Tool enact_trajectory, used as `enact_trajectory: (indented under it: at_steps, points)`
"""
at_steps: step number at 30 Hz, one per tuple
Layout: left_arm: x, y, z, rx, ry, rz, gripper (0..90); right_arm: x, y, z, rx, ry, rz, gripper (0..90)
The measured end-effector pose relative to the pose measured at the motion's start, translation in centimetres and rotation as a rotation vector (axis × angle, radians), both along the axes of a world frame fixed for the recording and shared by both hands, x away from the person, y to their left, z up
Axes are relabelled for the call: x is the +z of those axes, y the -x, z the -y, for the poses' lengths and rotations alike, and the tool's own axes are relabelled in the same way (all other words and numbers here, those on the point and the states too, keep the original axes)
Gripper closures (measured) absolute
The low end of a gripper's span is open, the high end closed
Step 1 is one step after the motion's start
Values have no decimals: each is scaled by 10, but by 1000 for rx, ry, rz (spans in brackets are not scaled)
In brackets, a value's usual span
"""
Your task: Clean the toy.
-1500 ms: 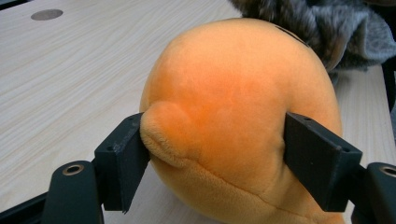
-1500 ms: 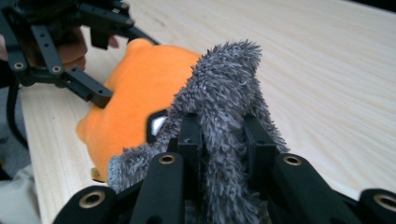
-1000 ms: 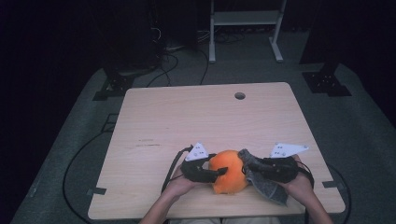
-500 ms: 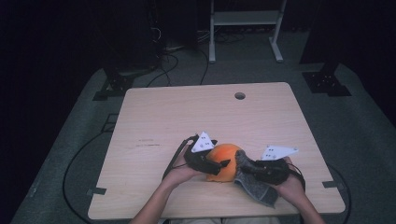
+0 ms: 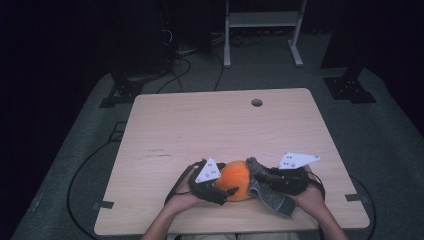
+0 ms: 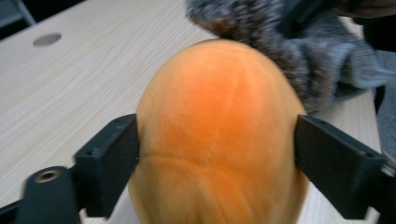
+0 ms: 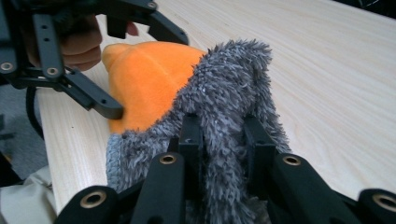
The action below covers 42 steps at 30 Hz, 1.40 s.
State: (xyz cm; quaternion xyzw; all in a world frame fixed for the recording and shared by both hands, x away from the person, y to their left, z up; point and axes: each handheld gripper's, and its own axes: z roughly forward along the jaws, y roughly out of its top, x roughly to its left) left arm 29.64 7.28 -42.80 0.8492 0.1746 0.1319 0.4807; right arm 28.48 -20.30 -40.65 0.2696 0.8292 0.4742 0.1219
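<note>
Since the earlier frame, the left gripper (image 5: 227, 192) was swung inward and its jaws were opened wider around the orange plush ball (image 5: 238, 179) (near the table's (image 5: 200, 125) front edge); the grey fuzzy cloth (image 7: 224, 112) was pinched in the closed right gripper (image 7: 223, 135).

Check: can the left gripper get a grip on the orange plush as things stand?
Probably yes: the left gripper already straddles the orange plush, nothing between. The grey fuzzy cloth lies over its far side only.
</note>
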Motion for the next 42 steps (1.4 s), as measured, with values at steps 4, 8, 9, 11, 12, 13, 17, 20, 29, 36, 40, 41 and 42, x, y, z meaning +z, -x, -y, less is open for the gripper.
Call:
enact_trajectory:
  at_steps: [4,8,9,11,12,13,17,20,29,36,40,41,42]
  points:
    - [-4,3,0,-18,9,29,238,-3,0,3,-13,16,11,724]
    - [-6,5,-1,-18,15,39,249,-23,-11,25,-75,24,-70,725]
    - [-6,6,-2,-16,22,38,248,-29,-14,31,-89,33,-98,727]
    - [-8,6,-3,-15,34,36,246,-32,-13,37,-94,33,-111,727]
    - [-9,6,-3,-15,38,38,245,-28,-11,38,-88,7,-99,727]
    - [-9,6,-2,-19,37,42,244,-21,-9,37,-77,-24,-81,726]
    - [-10,9,4,-42,25,65,242,1,-1,22,5,-163,-27,723]
    - [-10,9,3,-47,20,65,242,-9,-5,15,13,-94,-38,723]
    - [-10,13,6,-63,11,83,236,-19,-10,31,-48,-48,-83,725]
    - [-11,15,8,-79,2,92,241,-12,-6,14,33,-79,-52,721]
    - [-11,14,8,-80,4,89,241,-24,-11,27,-45,-7,-87,723]
    - [-11,14,8,-81,2,90,241,-25,-11,28,-53,6,-89,725]
    - [-10,14,9,-84,-6,98,240,-23,-10,29,-53,0,-86,726]
